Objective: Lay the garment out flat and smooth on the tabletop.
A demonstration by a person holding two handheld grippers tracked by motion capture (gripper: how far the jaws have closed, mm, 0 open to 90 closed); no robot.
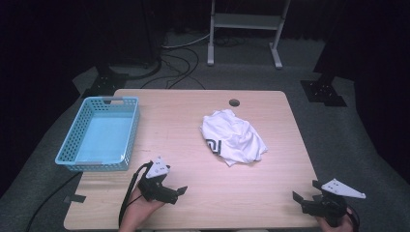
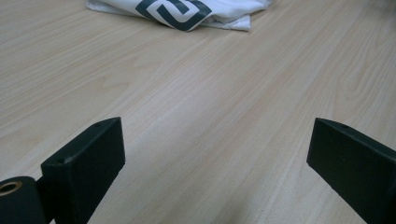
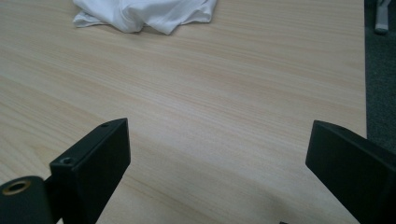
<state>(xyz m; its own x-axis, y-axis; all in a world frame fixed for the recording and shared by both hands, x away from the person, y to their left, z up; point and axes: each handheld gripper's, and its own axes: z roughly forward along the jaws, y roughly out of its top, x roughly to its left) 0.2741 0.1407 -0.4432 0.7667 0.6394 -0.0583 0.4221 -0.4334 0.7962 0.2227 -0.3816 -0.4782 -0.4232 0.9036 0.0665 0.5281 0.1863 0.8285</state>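
White shirt (image 1: 233,137) with a dark printed logo lies crumpled right of centre on the wooden table (image 1: 193,121), well apart from both claws. Left gripper (image 1: 180,192) at the near edge, jaws spread wide, nothing between them. Right gripper (image 1: 298,198) at the near right corner, also spread and empty. Blue basket (image 1: 130,130) sits at the table's left side.

A recording lab — dark curtains (image 1: 58,38), floor cables (image 1: 181,63), stand bases (image 1: 323,91) around the table (image 1: 183,145).

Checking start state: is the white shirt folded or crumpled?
Crumpled. The white shirt lies in a loose, uneven heap on the table, edges bunched, its dark print partly tucked under.
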